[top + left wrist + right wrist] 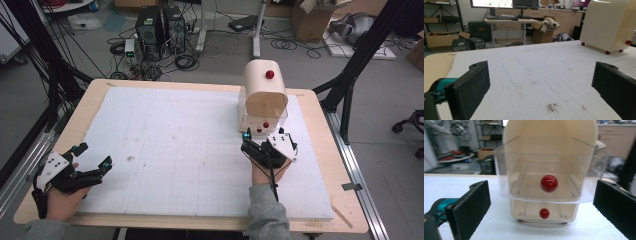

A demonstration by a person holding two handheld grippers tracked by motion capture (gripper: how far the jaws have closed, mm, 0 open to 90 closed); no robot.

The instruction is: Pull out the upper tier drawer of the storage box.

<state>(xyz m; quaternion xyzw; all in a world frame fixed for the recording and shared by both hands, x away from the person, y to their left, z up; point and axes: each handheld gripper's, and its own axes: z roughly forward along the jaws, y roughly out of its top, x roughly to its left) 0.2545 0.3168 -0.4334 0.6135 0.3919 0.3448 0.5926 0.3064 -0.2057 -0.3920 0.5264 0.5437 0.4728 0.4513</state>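
A cream drawer box (263, 92) with a rounded top and a red knob on it stands at the back right of the white mat (175, 150). Its clear upper drawer (549, 177) is pulled out toward me and has a red knob (549, 183) on its front. Below it is a second drawer with a smaller red knob (544, 213). My right gripper (264, 138) is open just in front of the box, its jaws wide to either side of the upper drawer and touching nothing. My left gripper (95, 155) is open at the mat's left edge, empty.
The mat lies on a wooden table (320, 120). A small dark stain (552, 107) marks the mat ahead of the left gripper. Off the table are black frame legs (360, 55), computer towers (160, 25) and cables on the floor.
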